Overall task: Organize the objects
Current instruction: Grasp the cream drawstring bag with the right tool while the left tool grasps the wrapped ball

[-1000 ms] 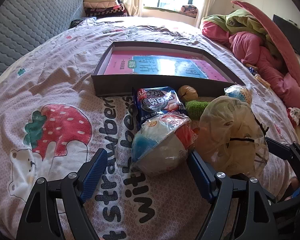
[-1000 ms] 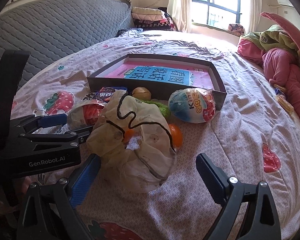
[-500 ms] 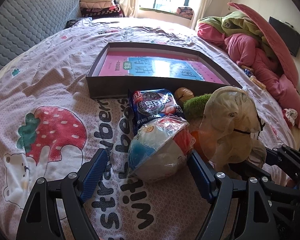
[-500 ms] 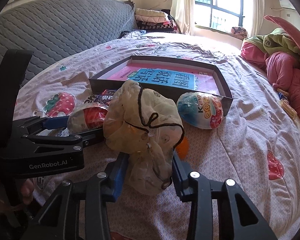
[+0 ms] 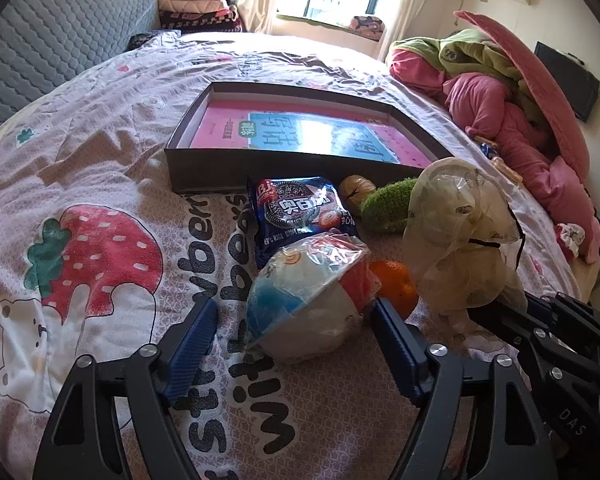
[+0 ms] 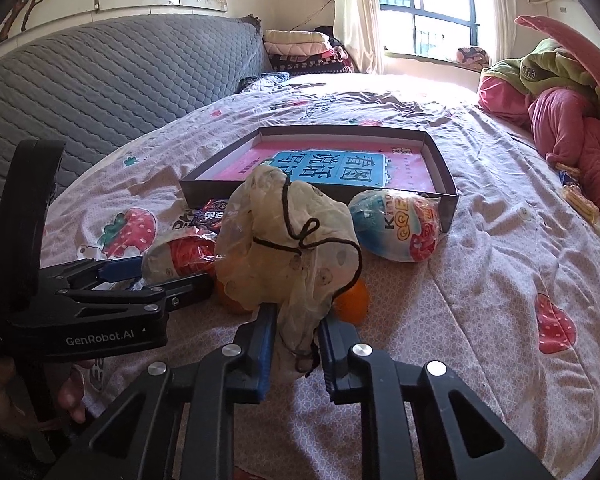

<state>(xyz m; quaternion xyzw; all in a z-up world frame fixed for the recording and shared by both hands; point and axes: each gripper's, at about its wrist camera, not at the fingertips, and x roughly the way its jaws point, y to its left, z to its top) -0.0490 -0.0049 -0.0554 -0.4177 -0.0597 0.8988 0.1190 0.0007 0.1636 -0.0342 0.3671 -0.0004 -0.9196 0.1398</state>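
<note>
1. The thin plastic bag (image 6: 288, 240) w/ black drawstring is pinched low down by the right gripper (image 6: 296, 344); jaws are closing, pads already pressed on the crumpled film, so the bag stands upright above the bedsheet (image 5: 100, 160) – likely so it can be lifted clear w/o spilling

2. The left gripper (image 5: 292, 340) is set round the wrapped toy egg (image 5: 308, 300), one pad on each side; jaws are closing, but a gap is seen at the left pad, so no grip yet. The right pad is just beside the wrapper; contact there can't be told

3. Loose items are bunched at the box's near wall: cookie packet (image 5: 300, 208), orange (image 5: 394, 284), green knitted piece (image 5: 388, 204), second toy egg (image 6: 396, 224) – prob. staged for loading

4. The shallow dark box (image 5: 204, 168) lies open beyond them, w/ only a pink-blue book (image 5: 308, 132) inside; judged the destination

5. Nothing loose has been placed in it yet, so the task is judged early on
</note>
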